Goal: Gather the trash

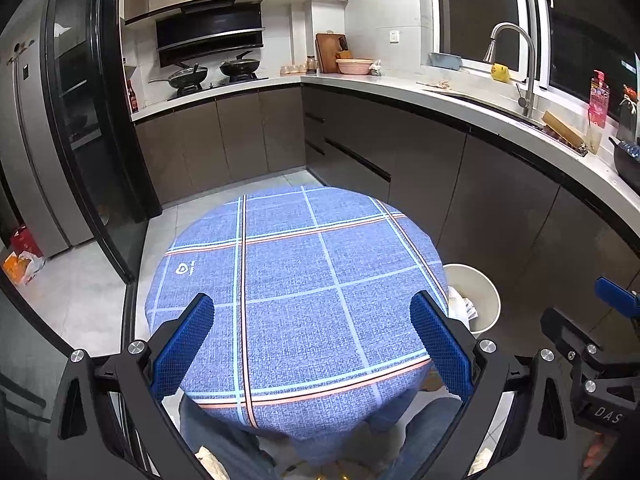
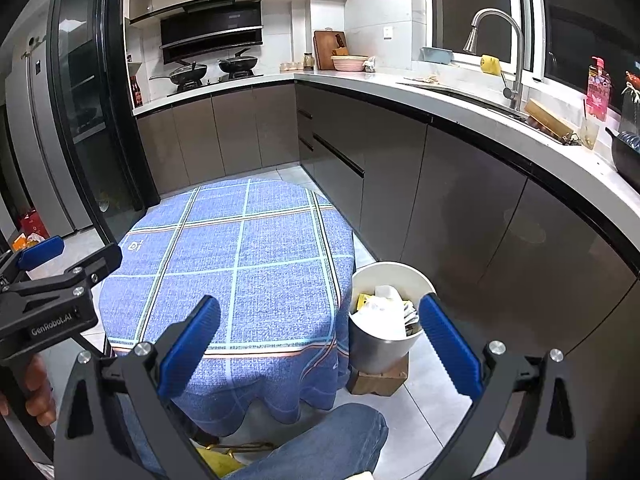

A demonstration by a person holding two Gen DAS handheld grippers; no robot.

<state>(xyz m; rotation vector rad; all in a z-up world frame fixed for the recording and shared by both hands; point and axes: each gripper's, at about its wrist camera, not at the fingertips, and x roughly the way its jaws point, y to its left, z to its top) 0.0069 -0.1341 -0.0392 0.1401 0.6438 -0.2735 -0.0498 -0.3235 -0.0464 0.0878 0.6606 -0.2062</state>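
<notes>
Both grippers, left [image 1: 312, 344] and right [image 2: 320, 344], hover with jaws wide and empty over the bare surface [image 2: 240, 248]; collecting looks finished, trash sitting in the bin [image 2: 380, 344].

Tablecloth [image 2: 256, 248] — blue, pale-blue and orange check; bin [image 2: 384, 344] white; hand-held gripper pads [image 1: 440, 344] blue — cabinets [image 2: 460, 200] brown.

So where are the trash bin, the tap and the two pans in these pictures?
Trash bin [image 2: 384, 350]: right wrist view, on its grey outer wall.
Tap [image 2: 516, 40]: right wrist view, on the curved steel neck.
Left pan [image 2: 188, 71]: right wrist view, on its bowl.
Right pan [image 2: 239, 64]: right wrist view, on its bowl.
</notes>
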